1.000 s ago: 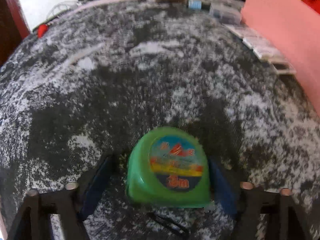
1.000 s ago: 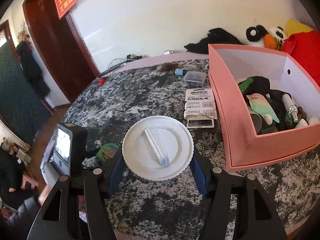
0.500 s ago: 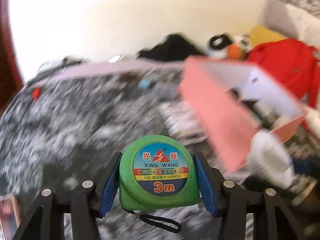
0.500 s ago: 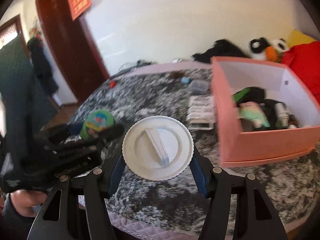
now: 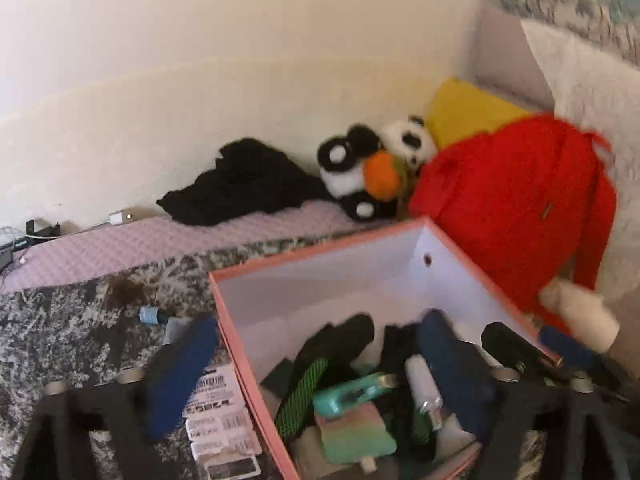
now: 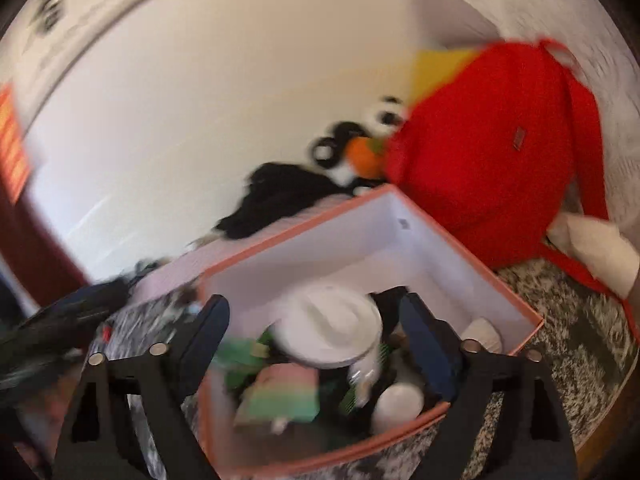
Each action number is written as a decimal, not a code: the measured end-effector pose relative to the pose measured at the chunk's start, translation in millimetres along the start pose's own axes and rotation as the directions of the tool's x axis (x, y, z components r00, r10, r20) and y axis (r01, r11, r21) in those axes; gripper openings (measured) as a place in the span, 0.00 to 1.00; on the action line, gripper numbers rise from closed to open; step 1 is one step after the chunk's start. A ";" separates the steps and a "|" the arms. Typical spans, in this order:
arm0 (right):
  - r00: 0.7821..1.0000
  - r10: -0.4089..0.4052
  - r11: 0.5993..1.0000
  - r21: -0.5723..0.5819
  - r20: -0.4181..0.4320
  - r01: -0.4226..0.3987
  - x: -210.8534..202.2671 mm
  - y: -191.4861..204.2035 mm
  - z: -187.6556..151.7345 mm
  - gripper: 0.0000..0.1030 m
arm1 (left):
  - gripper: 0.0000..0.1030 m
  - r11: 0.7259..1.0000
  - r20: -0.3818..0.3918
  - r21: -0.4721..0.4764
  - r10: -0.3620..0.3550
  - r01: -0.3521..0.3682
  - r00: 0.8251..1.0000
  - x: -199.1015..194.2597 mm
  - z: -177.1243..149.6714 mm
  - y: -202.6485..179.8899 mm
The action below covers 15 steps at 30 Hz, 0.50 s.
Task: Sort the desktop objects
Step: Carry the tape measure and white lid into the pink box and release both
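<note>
Between right claw (image 6: pixel 314 334) fingers, white lid (image 6: pixel 330 330).

Box (image 5: pixel 320 256) interior: far half bare, near half packed with clutter (image 5: pixel 352 412).
Behind box: red backpack (image 5: pixel 512 208) and panda toy (image 5: pixel 360 168) crowd its far corner.
Left of box: label cards (image 5: pixel 220 424) on tabletop (image 5: pixel 60 332).

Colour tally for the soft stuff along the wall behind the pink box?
Red: 1, backpack
Black: 1, cloth pile
Yellow: 1, cushion
Black-and-white: 1, panda plush, apparently a single toy
Total: 4
</note>
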State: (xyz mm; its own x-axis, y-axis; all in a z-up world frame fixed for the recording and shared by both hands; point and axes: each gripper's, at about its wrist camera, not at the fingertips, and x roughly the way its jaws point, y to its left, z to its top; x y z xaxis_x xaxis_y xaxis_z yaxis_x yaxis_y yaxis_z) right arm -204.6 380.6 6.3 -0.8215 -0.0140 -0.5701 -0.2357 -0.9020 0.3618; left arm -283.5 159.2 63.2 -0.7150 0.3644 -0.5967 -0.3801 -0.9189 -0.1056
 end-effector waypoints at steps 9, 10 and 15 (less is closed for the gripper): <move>0.992 0.127 0.992 -0.010 -0.014 -0.127 -17.6 34.2 -27.6 0.87 | 0.94 0.989 0.077 -0.021 0.147 -0.146 0.986 -59.6 -56.0 65.5; 0.991 0.136 0.990 -0.040 -0.015 -0.137 -19.4 47.2 -32.5 0.87 | 0.94 0.985 0.068 -0.023 0.170 -0.168 0.983 -64.8 -66.5 74.4; 0.972 0.223 0.959 -0.162 -0.072 -0.232 -22.9 124.5 -73.3 0.87 | 0.94 0.962 0.004 -0.055 0.269 -0.268 0.963 -89.0 -124.7 124.5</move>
State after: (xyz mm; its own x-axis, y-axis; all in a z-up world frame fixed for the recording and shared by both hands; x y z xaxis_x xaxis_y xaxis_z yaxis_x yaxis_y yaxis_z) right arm -177.1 237.1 10.3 -0.8140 -0.2459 -0.5263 0.0487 -0.9317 0.3599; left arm -194.0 -6.5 3.9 -0.7934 0.1047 -0.5997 -0.1414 -0.9898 0.0142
